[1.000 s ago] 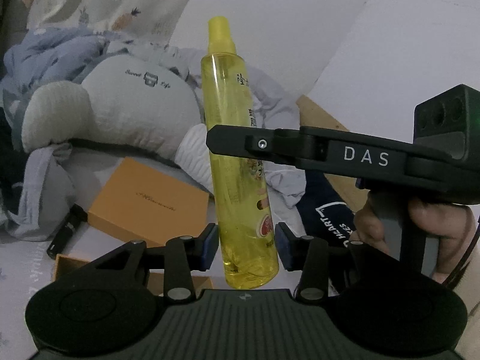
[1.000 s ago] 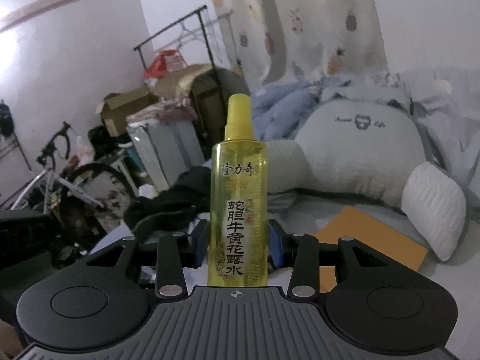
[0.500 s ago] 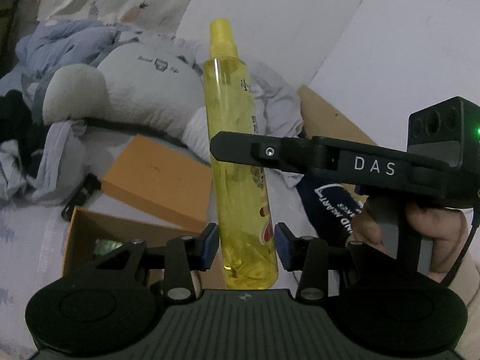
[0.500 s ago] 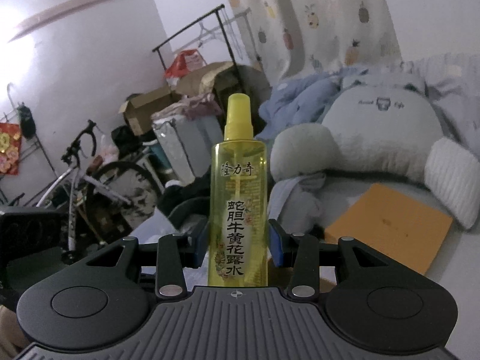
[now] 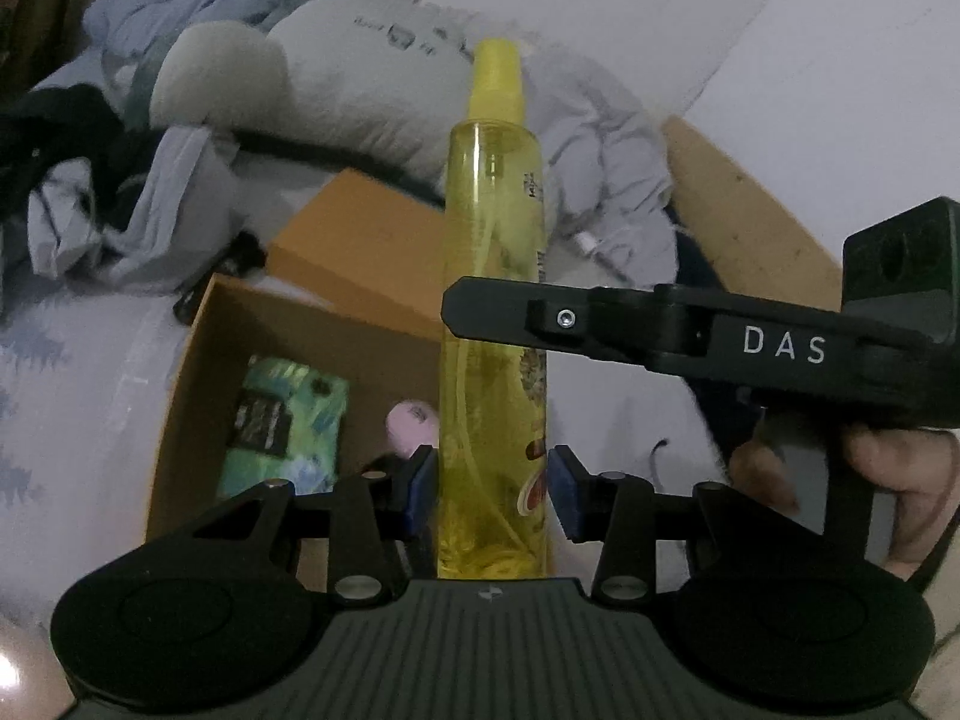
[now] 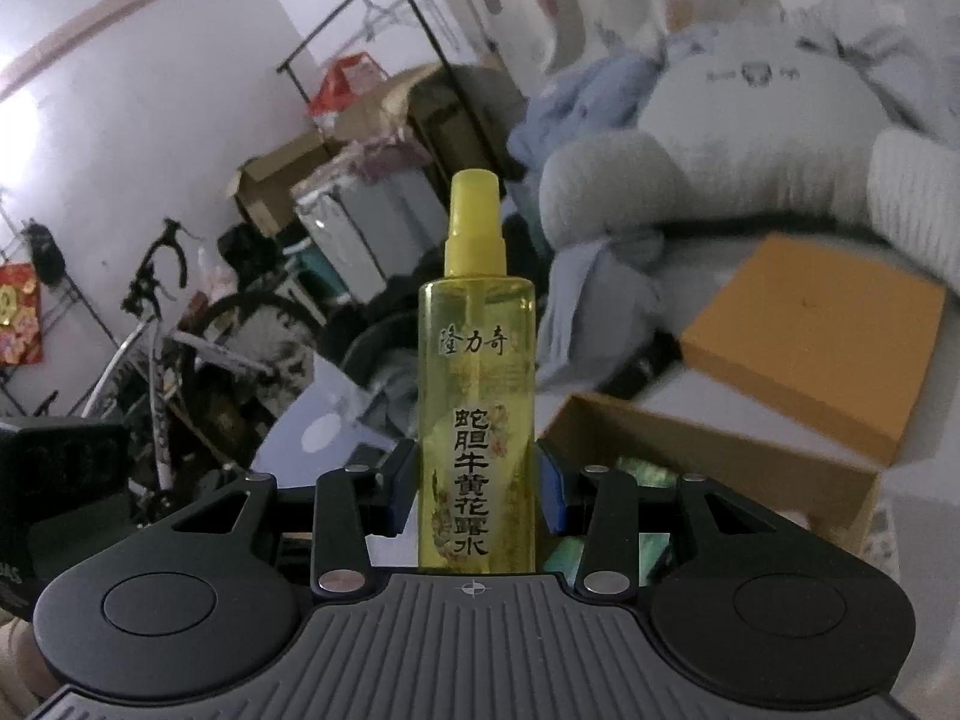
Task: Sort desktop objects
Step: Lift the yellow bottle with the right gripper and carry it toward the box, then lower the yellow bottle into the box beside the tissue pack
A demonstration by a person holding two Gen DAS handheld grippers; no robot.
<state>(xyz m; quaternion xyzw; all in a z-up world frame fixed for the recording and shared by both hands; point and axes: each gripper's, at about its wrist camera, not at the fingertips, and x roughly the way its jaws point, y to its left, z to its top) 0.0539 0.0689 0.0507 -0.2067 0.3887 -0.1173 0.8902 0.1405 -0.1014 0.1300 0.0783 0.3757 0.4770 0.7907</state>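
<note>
Both claws pinch one tall yellow clear-plastic spray bottle (image 5: 492, 324), upright above the open brown cardboard box (image 5: 198, 360): left gripper (image 5: 491, 483) low, right gripper (image 6: 477, 489) higher. Uneven release could tip it onto the green packet (image 5: 285, 426).

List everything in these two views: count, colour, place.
spray bottle: one, yellow, upright between both claws
box: one, brown, open, low behind the bottle
lid: one, orange, flat beyond the box
packet: one, green, inside the box
round thing: one, pink, inside the box
cushion: one, grey, behind the lid
left claw: black, blue pads, shut near the bottle's base
right claw: black, blue pads, shut on the bottle higher up
hand: one, holding the right claw's handle
</note>
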